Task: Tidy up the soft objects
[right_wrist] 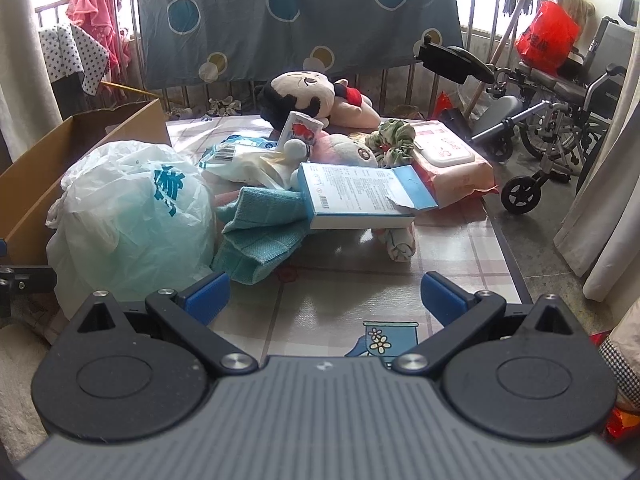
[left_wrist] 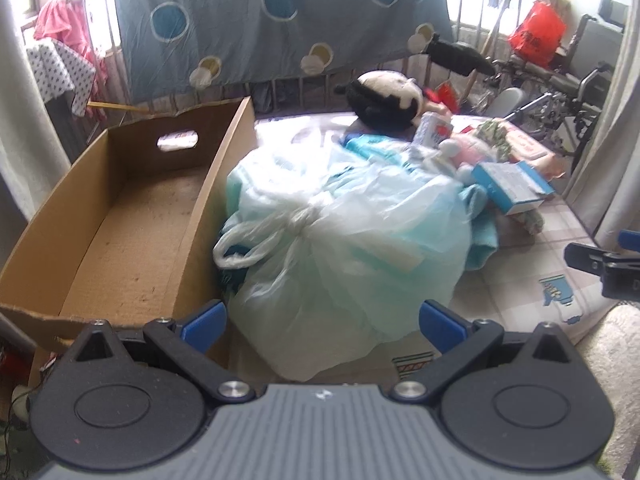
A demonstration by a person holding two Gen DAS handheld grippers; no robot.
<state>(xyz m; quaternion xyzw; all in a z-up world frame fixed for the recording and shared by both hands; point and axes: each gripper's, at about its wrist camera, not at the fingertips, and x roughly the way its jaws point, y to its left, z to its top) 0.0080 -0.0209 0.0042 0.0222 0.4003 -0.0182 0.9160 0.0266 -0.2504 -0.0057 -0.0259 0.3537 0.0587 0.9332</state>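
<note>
The tied plastic bag point(left_wrist: 340, 248) sits on the table just beside the empty cardboard box point(left_wrist: 132, 216). Both the left gripper point(left_wrist: 322, 320) and right gripper point(right_wrist: 324, 292) stand wide apart, holding nothing. The bag looks light, squashy and slippery, so its knot point(left_wrist: 304, 216) seems the surest hold.

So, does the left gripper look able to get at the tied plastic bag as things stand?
Probably yes. The left gripper is open and the plastic bag sits directly ahead between its fingers, with nothing in between. The cardboard box stands beside the bag on the left, clear of the approach.
</note>
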